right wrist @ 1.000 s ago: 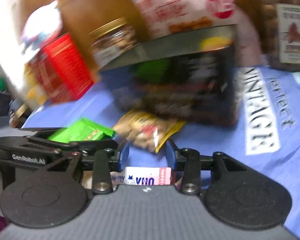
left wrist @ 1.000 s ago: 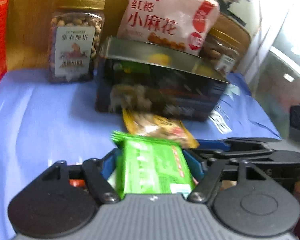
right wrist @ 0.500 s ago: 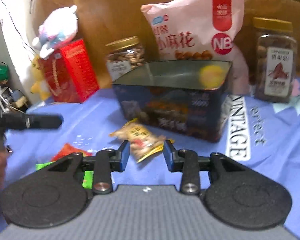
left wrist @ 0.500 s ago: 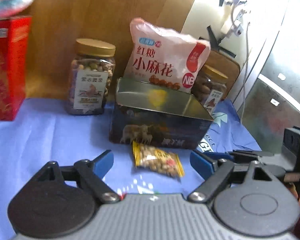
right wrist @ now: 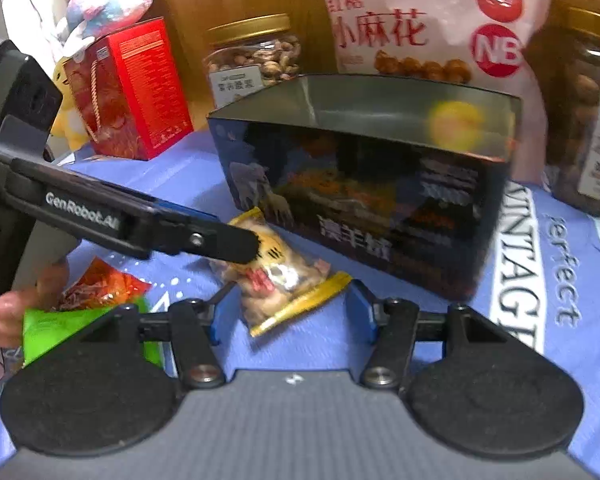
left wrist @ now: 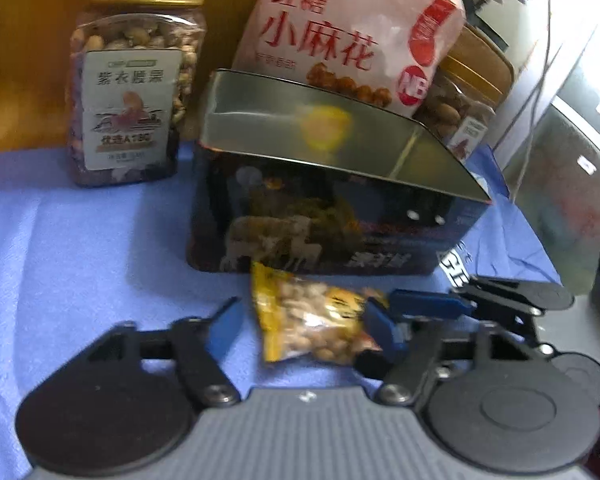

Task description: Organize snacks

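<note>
Two grippers converge on one small yellow peanut packet (left wrist: 314,316), which lies flat on the blue cloth (left wrist: 80,248) just near of the dark tin (left wrist: 332,216).

Item: left gripper (left wrist: 304,326). We see its jaws spread, having just been closing, with the packet between them; the right pad looks to touch the packet's edge, the left pad stands clear. No pinch yet.

Item: right gripper (right wrist: 290,312). Its jaws are spread too, having just been opening, astride the near end of the same packet, neither pad pressing. We judge one tool steadies while the other takes hold.

Item: dark tin, lid off, mouth tilted toward us. Its inside shows bare metal and a yellow glint; we cannot see the bottom, so contents are unknown. We take it for the packet's destination.

Item: two clear jars of nuts with gold lids, one far left (left wrist: 134,84), one far right (left wrist: 466,104), both shut and full.

Item: pink bag (left wrist: 348,36), sealed, leaning upright behind the tin.

Item: red box (right wrist: 130,88), far left, closed.

Item: green packet (right wrist: 60,324) and orange-red packet (right wrist: 102,286), loose at near left beside a hand (right wrist: 20,308).
</note>
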Tool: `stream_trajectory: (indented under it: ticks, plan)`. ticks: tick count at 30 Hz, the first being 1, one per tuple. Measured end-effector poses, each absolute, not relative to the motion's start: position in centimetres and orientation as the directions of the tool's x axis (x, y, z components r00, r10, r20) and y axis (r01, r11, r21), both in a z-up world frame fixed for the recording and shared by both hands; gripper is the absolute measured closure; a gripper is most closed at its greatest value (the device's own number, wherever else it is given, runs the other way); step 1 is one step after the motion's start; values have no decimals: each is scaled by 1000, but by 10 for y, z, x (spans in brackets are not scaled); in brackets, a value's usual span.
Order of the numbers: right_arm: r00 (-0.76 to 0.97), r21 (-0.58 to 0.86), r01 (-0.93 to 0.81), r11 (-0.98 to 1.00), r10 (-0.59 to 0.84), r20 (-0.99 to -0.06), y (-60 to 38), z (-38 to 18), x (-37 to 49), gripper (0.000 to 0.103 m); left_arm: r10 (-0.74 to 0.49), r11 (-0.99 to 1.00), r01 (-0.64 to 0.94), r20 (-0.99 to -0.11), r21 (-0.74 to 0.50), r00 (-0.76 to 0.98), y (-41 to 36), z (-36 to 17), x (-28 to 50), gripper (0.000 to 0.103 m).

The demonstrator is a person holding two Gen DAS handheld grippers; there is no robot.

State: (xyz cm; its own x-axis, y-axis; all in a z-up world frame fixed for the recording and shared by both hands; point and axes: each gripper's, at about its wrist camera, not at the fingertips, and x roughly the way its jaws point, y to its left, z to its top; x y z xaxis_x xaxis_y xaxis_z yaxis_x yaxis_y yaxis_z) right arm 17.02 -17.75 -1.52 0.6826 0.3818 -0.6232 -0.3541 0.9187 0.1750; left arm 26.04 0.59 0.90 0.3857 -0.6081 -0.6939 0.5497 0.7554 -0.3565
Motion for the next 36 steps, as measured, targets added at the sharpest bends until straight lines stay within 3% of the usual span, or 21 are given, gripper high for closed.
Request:
stream_trajectory:
  ticks: [4, 8, 13, 15, 19, 24, 26, 29, 32, 35, 36]
  plan:
    - [684, 121, -391, 913, 376, -625, -165, -11, 161, 56, -577, 773, 545, -716, -324, 393, 4, 14, 244, 60]
    - [689, 121, -408, 905, 392, -609, -161, 3, 144, 66, -594, 773, 534, -685, -342, 421, 20, 31, 222, 62]
    - [740, 72, -456, 887, 423, -522, -150, 39, 100, 66, -645, 750, 548, -591, -369, 484, 52, 69, 180, 62]
    - [712, 108, -517, 849, 497, -496, -144, 49, 80, 72, -697, 706, 568, -555, -422, 454, 61, 77, 161, 62]
    - [715, 40, -546, 837, 490, -499, -116, 43, 43, 71, -665, 732, 577, -563, -361, 491, 67, 71, 115, 62]
    - [665, 95, -584, 806, 542, -514, -109, 21, 5, 70, -627, 768, 530, -589, -359, 510, 93, 50, 85, 61]
    - [673, 84, -585, 806, 541, -504, -110, 17, -8, 70, -632, 767, 521, -583, -374, 511, 105, 45, 76, 57]
    - [653, 114, -579, 807, 543, -528, -107, 7, -19, 70, -609, 786, 509, -579, -350, 542, 114, 41, 67, 34]
    - [624, 143, -570, 809, 540, -564, -101, -3, -9, 69, -562, 817, 502, -591, -284, 579, 111, 40, 70, 29]
    - [665, 71, -528, 846, 464, -586, -89, -10, -1, 51, -544, 823, 511, -606, -249, 580, 106, 33, 75, 18]
    - [686, 17, -525, 851, 435, -583, -83, -11, -1, 50, -536, 824, 514, -621, -238, 572, 103, 29, 78, 17]
